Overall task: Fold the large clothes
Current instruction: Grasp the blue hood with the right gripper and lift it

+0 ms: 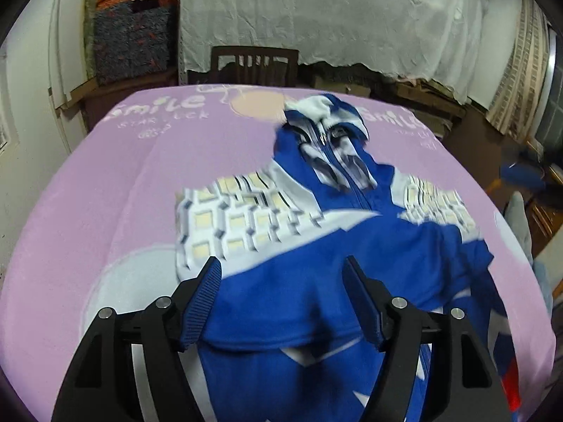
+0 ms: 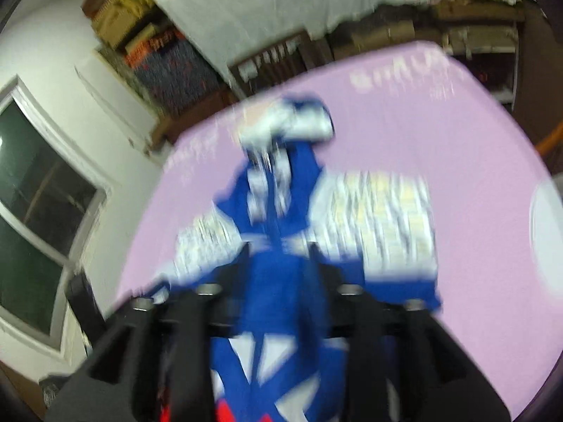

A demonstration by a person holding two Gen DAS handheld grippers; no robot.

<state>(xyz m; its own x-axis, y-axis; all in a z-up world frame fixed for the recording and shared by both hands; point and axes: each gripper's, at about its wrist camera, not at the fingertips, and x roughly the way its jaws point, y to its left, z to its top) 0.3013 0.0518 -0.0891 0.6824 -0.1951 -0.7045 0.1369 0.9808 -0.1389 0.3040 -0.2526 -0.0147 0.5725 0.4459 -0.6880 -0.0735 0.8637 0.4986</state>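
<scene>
A blue zip-up hooded jacket (image 1: 316, 246) with white and cream patterned shoulder panels lies face up on the pink printed cover (image 1: 105, 193), its hood (image 1: 322, 110) at the far end. My left gripper (image 1: 281, 274) hovers open over the jacket's lower chest, and nothing sits between its blue-padded fingers (image 1: 204, 295). The right wrist view is badly blurred. In it the same jacket (image 2: 369, 211) spreads on the pink cover (image 2: 457, 123). My right gripper (image 2: 279, 256) is above the jacket's blue middle, its jaws apart with blue cloth showing in the gap.
A dark wooden chair (image 1: 253, 63) stands behind the far edge of the cover, under a hanging white sheet (image 1: 316, 17). Stacked fabrics and boxes (image 1: 130, 35) fill shelves at the back left. A window (image 2: 35, 193) is on the left wall.
</scene>
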